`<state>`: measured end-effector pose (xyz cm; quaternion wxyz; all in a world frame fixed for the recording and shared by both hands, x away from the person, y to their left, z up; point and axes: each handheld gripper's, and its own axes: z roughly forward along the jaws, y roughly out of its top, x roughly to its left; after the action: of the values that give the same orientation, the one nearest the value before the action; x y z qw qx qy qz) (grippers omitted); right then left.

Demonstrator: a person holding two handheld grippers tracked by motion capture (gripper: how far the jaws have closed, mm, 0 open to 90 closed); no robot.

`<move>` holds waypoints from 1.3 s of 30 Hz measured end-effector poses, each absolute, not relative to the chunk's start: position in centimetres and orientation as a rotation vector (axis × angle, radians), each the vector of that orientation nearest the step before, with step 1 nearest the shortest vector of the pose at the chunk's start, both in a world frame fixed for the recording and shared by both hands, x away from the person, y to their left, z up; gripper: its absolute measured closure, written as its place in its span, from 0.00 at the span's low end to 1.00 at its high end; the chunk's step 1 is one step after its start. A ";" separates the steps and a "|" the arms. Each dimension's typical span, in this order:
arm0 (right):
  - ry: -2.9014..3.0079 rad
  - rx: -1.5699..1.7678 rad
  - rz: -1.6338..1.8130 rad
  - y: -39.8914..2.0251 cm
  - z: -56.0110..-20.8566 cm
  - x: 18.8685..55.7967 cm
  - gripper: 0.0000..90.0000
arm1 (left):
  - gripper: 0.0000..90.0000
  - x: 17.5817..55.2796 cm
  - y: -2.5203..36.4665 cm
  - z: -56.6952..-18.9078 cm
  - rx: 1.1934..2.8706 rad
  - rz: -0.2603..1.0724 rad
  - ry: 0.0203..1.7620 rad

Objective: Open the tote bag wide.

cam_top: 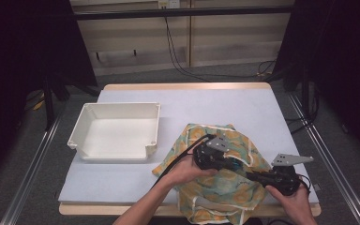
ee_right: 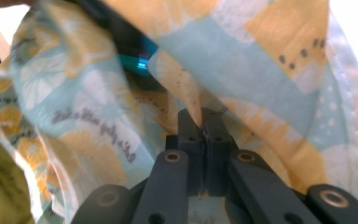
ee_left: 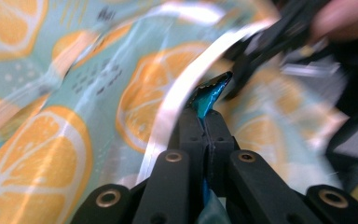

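Note:
A cloth point(cam_top: 218, 190) printed with orange slices on pale teal, edged with white tape, lies bunched at the table's front right. My left gripper point(cam_top: 236, 164) is over its middle. In the left gripper view point(ee_left: 208, 111) the jaws are shut, with a thin teal fold of the cloth point(ee_left: 51, 140) pinched at their tips beside a white strap point(ee_left: 177, 93). My right gripper point(cam_top: 251, 176) comes in from the right, close to the left one. Its jaws point(ee_right: 204, 122) are shut on a raised fold of the cloth point(ee_right: 261, 70), which hangs over them.
An empty white bin point(cam_top: 117, 107) stands on the left half of the pale table point(cam_top: 215, 101). The table's front edge runs just under the cloth, which hangs slightly over it. Metal rails flank the table on both sides.

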<state>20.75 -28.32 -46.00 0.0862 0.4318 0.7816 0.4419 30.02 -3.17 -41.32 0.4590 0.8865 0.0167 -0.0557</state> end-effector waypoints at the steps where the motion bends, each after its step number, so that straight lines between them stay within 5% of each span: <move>1: 2.323 1.295 1.320 -28.4 -46.0 20.9 0.98 | 0.98 30.0 -2.9 -40.9 2.166 -0.147 0.036; 11: 2.351 1.339 1.233 -28.6 -47.3 21.9 1.00 | 0.99 30.8 0.3 -38.1 1.918 -0.220 0.087; 15: 2.350 1.316 1.231 -28.3 -47.0 21.6 0.99 | 0.99 30.7 0.3 -38.2 1.966 -0.178 0.084; 22: 2.264 1.233 1.362 -28.4 -43.7 20.3 0.65 | 0.98 31.7 -0.1 -38.7 2.012 -0.142 0.127; 39: 2.127 1.070 1.447 -28.3 -38.0 22.8 0.43 | 0.98 32.4 -0.3 -38.8 2.051 -0.125 0.144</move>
<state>22.82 -28.25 -37.96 0.1770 0.3781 0.7513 0.5110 32.39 -0.32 -38.75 0.5147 0.8537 0.0601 -0.0520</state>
